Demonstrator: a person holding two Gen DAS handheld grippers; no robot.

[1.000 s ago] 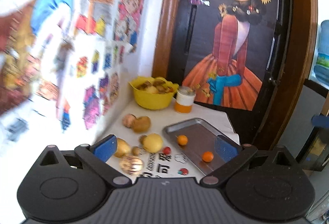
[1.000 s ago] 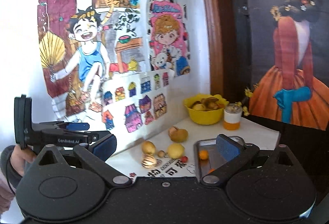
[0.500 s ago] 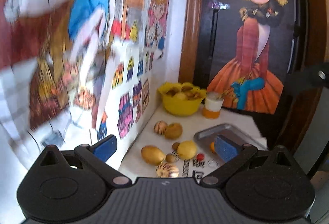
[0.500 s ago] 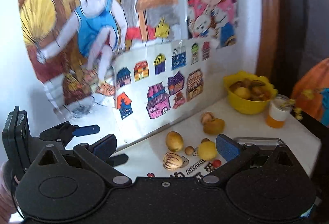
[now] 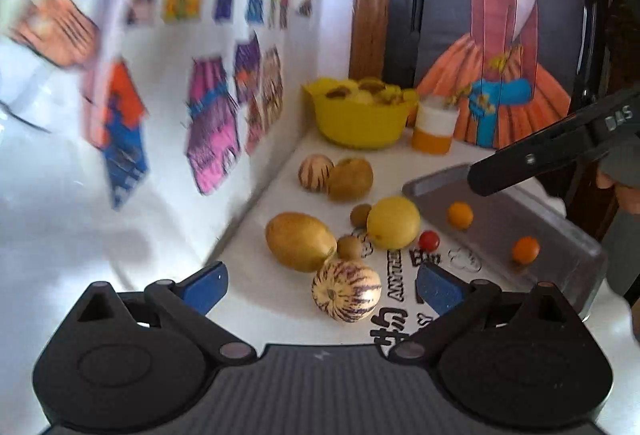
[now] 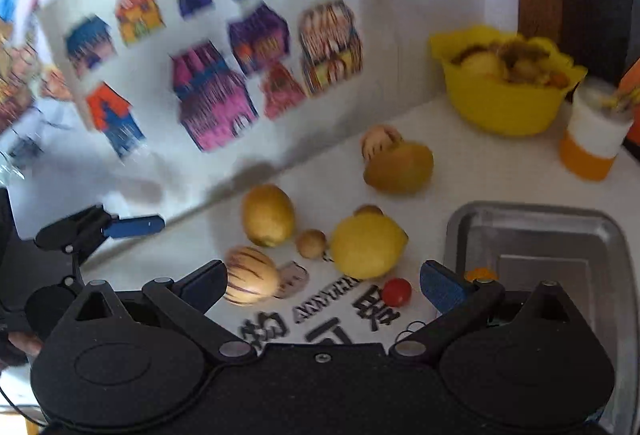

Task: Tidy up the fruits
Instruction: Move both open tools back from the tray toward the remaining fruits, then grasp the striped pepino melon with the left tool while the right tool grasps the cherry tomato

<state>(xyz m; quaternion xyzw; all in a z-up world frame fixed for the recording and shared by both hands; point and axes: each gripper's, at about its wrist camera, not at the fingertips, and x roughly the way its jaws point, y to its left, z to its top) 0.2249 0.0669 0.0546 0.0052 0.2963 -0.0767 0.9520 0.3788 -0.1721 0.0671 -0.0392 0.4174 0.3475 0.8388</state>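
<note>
Home, children's drawings, fruit bowl

Both tools now sit lower and closer to the desk than a second ago, so the fruit fills more of each view. The left tool now frames the striped melon, and the right tool now shows from the left wrist, over the metal tray.

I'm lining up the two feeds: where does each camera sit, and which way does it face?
Left wrist: on the left gripper, looking along its open fingers at the striped melon and metal tray; the right gripper's finger crosses in at right.
Right wrist: on the right gripper, looking down on the lemon; the left gripper shows at left.
Shared: fruit, tray, yellow bowl.
</note>
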